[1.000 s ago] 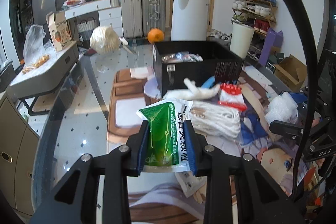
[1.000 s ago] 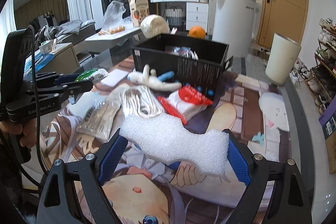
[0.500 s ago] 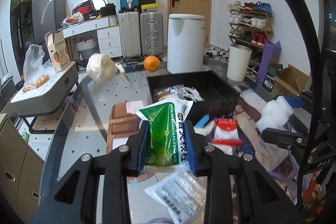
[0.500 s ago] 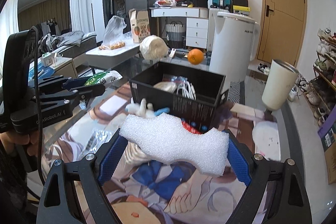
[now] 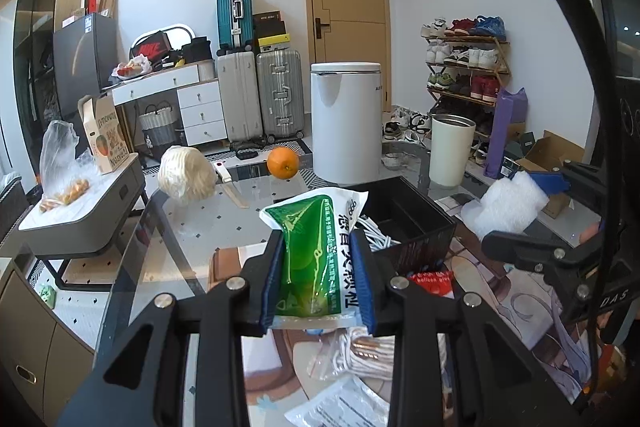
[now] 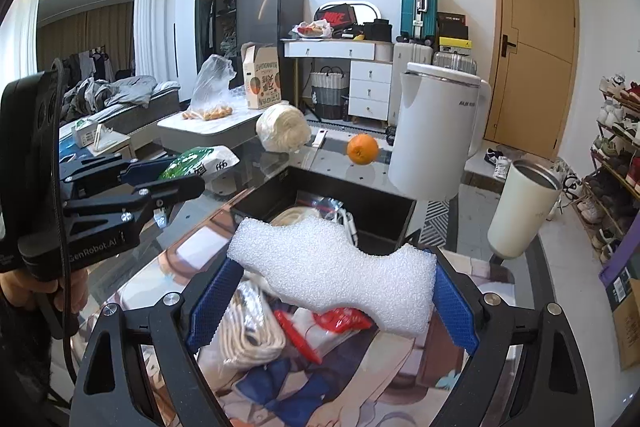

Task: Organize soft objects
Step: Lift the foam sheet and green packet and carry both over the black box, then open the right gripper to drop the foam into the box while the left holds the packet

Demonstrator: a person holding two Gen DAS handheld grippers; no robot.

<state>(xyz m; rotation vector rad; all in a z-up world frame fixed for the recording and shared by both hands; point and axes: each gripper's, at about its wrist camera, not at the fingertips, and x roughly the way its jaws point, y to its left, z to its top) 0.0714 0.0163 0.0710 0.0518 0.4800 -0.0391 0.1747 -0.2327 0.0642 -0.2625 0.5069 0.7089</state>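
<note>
Foam block [image 6: 332, 269], white and wavy-edged, sits pinched across my right gripper [image 6: 332, 301], whose jaws are spread wide to span it, while my left gripper [image 5: 316, 281] has its jaws pressed close on a green-and-white pouch [image 5: 316, 259]. A second ago both loads hung low over the clutter on the table [image 5: 192, 227]; now both have risen and moved forward, so the black bin [image 6: 348, 195] has slid from the upper middle of each frame down to just behind what I hold. I judge that puts me at the drop stage: each soft thing looks nearly over the bin's opening, though neither is inside yet. The right wrist view looks down into the bin and shows coiled white cord [image 6: 348, 221] and a clear bag already lying in it, which the left view mostly hides behind the pouch. It also shows my left gripper from the side at middle left, pouch sticking out ahead of it. The left wrist view in turn shows the foam from the far side at the right edge, and, at the bottom of the frame, a rope bundle [image 5: 360, 359] and a clear packet [image 5: 340, 407] waiting on the table. A red packet [image 6: 332, 321] lies just under the foam.
</note>
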